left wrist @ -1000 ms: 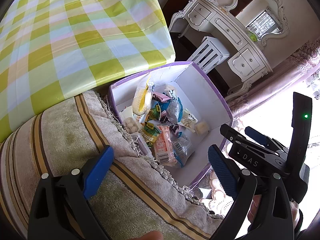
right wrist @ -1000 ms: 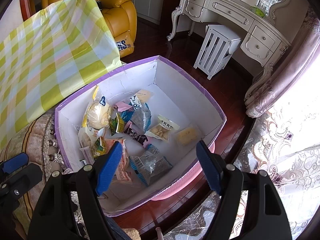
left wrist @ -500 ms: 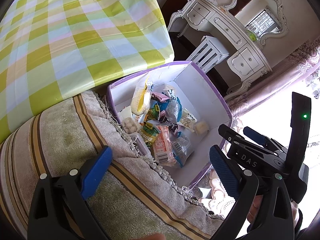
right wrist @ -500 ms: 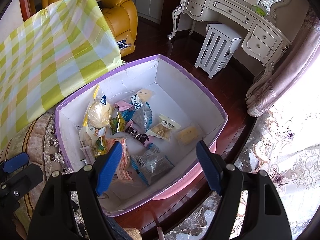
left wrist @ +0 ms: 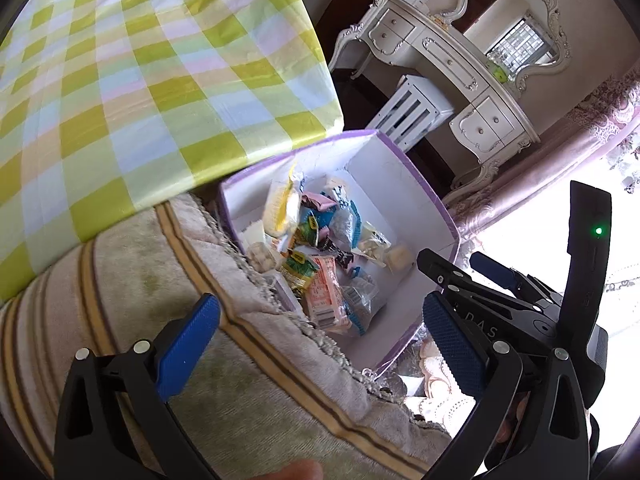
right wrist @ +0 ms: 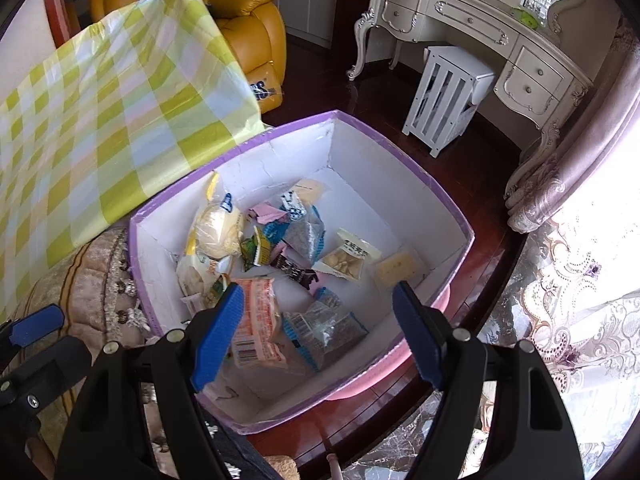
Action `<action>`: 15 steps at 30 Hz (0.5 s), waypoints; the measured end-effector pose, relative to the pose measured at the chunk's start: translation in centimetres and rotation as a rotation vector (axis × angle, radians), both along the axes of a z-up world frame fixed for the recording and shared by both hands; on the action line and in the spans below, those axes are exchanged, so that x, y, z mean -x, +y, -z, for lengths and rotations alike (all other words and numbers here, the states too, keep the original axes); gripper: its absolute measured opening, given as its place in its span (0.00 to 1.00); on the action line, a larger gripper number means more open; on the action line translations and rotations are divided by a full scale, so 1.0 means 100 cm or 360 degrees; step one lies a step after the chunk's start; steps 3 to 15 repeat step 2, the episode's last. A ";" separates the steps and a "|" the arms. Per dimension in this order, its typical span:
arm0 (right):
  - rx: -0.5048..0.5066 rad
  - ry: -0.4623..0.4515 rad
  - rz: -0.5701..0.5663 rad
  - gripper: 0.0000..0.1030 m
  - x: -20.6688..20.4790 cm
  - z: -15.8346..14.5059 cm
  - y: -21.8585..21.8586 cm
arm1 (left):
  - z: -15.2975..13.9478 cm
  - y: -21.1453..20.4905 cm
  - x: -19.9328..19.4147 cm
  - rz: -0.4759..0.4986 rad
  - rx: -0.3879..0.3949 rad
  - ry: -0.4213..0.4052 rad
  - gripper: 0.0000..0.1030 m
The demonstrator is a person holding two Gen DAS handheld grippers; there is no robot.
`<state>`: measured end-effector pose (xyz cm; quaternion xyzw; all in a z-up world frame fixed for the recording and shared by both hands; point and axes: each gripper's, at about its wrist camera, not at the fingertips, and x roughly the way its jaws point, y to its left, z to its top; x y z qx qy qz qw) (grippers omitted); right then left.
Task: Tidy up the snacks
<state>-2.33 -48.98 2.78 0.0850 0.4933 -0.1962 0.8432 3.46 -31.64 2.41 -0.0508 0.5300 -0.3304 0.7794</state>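
A purple-rimmed white box (right wrist: 400, 160) holds several snack packets: a yellow bread bag (right wrist: 218, 228), an orange-pink packet (right wrist: 258, 328), a clear bag of dark seeds (right wrist: 328, 328) and a pale cracker pack (right wrist: 398, 268). The box also shows in the left wrist view (left wrist: 400, 200). My right gripper (right wrist: 320, 336) is open and empty, just above the box's near side. My left gripper (left wrist: 320, 344) is open and empty, over the striped cloth (left wrist: 160, 280) beside the box. The right gripper shows in the left wrist view (left wrist: 472, 276).
A green-checked tablecloth (left wrist: 120, 80) lies to the left of the box. A white dressing table (right wrist: 500, 40) and a white slatted stool (right wrist: 448, 96) stand behind on dark wood floor. A yellow armchair (right wrist: 248, 28) is far left. A lace curtain (right wrist: 580, 280) hangs to the right.
The left gripper has edged slightly back and left, so the box sits a little higher in its view. The right gripper has barely moved. Both stay open.
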 end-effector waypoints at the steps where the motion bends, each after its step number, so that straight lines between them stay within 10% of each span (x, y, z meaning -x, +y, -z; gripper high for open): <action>1: -0.0014 -0.0025 -0.0059 0.75 -0.004 -0.004 0.013 | -0.007 0.012 -0.001 -0.0044 -0.0039 -0.0054 0.96; 15: -0.0014 -0.0025 -0.0059 0.76 -0.004 -0.004 0.013 | -0.012 0.025 -0.001 -0.0100 -0.0093 -0.0107 0.96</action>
